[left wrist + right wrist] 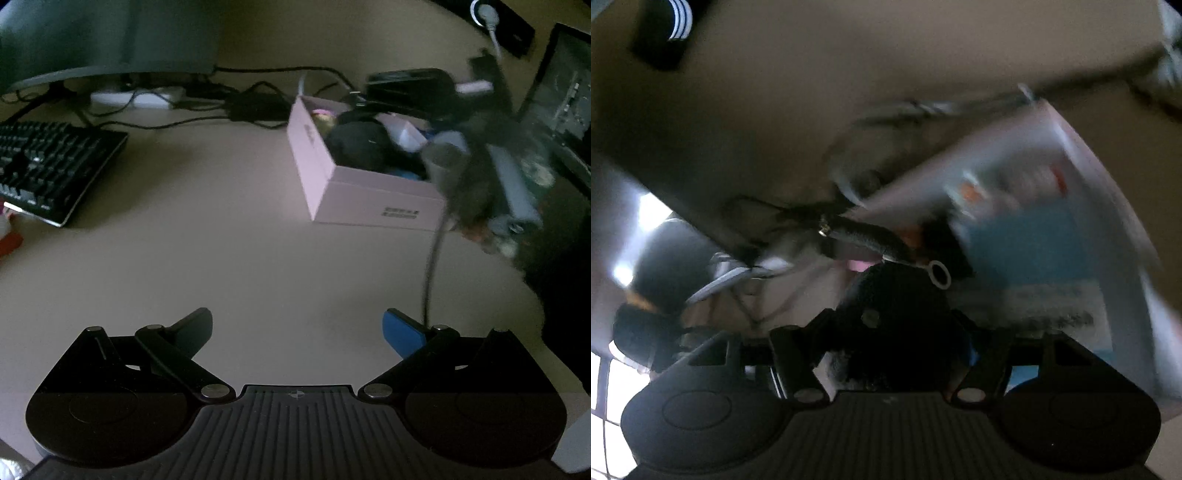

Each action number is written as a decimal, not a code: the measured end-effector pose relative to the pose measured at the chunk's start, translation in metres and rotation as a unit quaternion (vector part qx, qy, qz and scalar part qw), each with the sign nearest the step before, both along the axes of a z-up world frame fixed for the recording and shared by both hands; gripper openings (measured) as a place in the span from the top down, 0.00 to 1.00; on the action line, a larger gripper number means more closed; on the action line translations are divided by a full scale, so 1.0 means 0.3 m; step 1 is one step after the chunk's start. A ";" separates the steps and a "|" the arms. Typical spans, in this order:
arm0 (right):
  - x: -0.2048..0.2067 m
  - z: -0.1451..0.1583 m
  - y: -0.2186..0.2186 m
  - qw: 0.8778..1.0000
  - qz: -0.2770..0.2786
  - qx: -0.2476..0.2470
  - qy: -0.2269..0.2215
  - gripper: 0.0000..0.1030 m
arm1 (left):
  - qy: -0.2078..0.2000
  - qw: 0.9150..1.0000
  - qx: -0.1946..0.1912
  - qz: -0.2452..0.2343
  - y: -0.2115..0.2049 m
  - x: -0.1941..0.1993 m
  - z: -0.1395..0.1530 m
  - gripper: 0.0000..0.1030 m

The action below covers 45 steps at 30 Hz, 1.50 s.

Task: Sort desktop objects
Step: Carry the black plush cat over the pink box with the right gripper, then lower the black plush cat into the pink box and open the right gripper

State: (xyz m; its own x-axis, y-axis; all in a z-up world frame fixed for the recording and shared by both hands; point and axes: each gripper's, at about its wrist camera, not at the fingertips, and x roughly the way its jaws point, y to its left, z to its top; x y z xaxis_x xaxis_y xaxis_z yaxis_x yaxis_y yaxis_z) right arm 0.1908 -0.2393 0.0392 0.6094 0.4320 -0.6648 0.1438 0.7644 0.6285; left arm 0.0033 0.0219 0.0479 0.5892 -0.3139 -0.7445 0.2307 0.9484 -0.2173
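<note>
Desktop objects sit gathered in a pale pink cardboard box [354,192] ahead and to the right of the left tool [297,332], on the beige surface [221,240]. Inside the box, a black rounded soft thing [354,146] lies beside a small white box [404,134], and something pink and yellow shows at the far corner; blur keeps me from naming these more closely.

The left tool hangs released over bare surface, its black finger and its blue finger [402,332] spread wide with nothing between them. Far to its left lies a black keyboard [51,166], with a dark monitor [103,37] above it and a white power strip [136,99] amid black cables [240,99] behind.

The right tool [491,177] shows in the left wrist view as a grey motion-blurred shape over the near right corner of the pink box, a thin cable [430,273] trailing down from it.

In its own view the right tool [894,354] has a dark fuzzy object [894,314] lying between its fingers, close against the camera, with a small white ring [940,274] at the object's top edge. The picture is too dark and smeared to show the pads pressing on it, so I cannot tell whether that tool is clenched or loose. Ahead of it lies a blurred box with a blue label [1034,229].
</note>
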 end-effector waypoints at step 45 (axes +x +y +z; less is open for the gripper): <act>-0.111 0.089 -0.151 0.983 0.008 -0.174 -0.055 0.54 | 0.011 0.999 0.028 -0.044 -0.105 0.156 -0.025 0.01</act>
State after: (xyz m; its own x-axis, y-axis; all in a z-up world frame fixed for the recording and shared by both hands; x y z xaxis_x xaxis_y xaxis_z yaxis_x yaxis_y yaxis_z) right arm 0.1576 -0.2847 0.0660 0.6811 0.2002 -0.7043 0.0763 0.9373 0.3402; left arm 0.0500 -0.0096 0.0405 0.5453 -0.3202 -0.7746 0.3091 0.9358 -0.1693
